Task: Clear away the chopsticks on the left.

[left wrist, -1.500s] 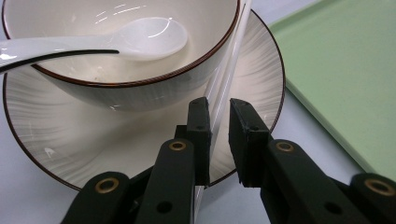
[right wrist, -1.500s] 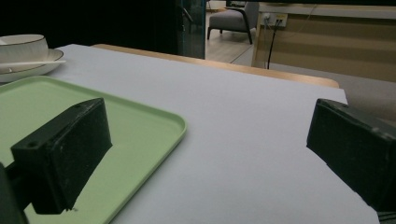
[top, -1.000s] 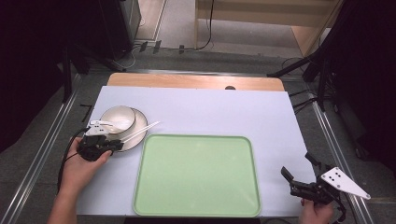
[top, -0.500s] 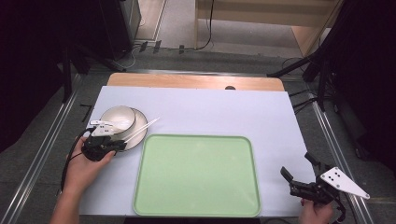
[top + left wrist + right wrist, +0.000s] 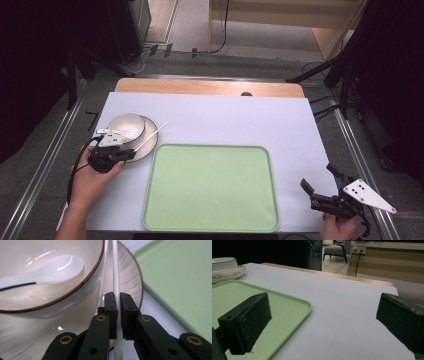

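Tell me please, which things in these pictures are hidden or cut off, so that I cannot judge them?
- Spoon handle: left gripper view, cut by the left edge.
- Chopsticks: lower ends hidden behind the left gripper; far tips cut by the top edge.
- Bowl: right gripper view, cut by the left edge, inside hidden.
- Right gripper: hand cropped at the bottom of the high view.

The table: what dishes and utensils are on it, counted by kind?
Bowl: 1
Plate: 1
Spoon: 1
Chopsticks: 2
Green tray: 1
Total: 6
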The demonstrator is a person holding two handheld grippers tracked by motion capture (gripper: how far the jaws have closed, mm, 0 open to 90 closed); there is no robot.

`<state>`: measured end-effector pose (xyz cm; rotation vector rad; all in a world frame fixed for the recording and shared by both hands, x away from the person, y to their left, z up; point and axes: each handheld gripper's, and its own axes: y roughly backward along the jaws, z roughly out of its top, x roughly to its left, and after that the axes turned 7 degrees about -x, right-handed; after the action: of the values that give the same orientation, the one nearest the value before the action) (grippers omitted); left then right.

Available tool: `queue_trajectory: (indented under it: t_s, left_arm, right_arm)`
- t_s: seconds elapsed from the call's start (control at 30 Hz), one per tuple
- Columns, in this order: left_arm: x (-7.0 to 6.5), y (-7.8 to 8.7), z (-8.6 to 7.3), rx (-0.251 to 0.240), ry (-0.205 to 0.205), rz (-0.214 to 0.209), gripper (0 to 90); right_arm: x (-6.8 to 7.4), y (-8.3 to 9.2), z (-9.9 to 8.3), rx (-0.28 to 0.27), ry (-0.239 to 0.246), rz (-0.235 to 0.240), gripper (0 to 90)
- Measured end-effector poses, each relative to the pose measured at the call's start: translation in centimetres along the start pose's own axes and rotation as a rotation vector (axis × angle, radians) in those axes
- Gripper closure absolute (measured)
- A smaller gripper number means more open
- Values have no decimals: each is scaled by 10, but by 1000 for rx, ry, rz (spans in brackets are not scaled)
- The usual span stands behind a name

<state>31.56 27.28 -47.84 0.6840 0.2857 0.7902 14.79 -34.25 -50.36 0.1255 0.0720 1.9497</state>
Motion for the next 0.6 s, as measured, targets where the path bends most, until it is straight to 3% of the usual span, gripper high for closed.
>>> queue_trajectory:
  t_s: [0.2,0.37,0.6]
  left_arm:
    - [-20,7,9,-10,-5,-13,857]
    - [-49,6,9,3,18,-48,856]
    - [-83,-6,2,1,90,-133,857]
  right_arm:
    - [0,0,0,-1,-4,-1,1]
    - [1,0,1,-2,2,1,1]
    - [0,0,1,-7,-7,-1,1]
